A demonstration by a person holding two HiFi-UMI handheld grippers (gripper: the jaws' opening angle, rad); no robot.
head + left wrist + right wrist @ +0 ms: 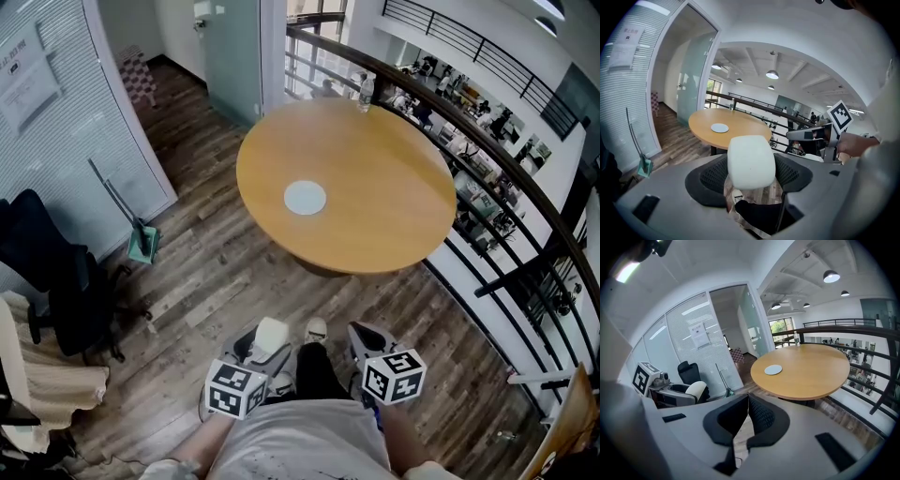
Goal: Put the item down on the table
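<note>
The item is a white rounded block (749, 161), and my left gripper (750, 174) is shut on it. In the head view the block (271, 333) and left gripper (267, 345) hang low above the wooden floor, close to the person's body. The round wooden table (375, 187) stands ahead and well apart from both grippers, with a flat white disc (305, 198) lying on it. My right gripper (747, 414) is shut with nothing between its jaws; it shows beside the left one (364, 332). From the right gripper view the block (696, 389) appears at the left.
A clear bottle (366, 91) stands at the table's far edge. A dark railing (487, 159) curves round the table's right side. A black office chair (56, 281) and a green dustpan with its handle (141, 242) are at the left, near the blinds-covered glass wall (56, 122).
</note>
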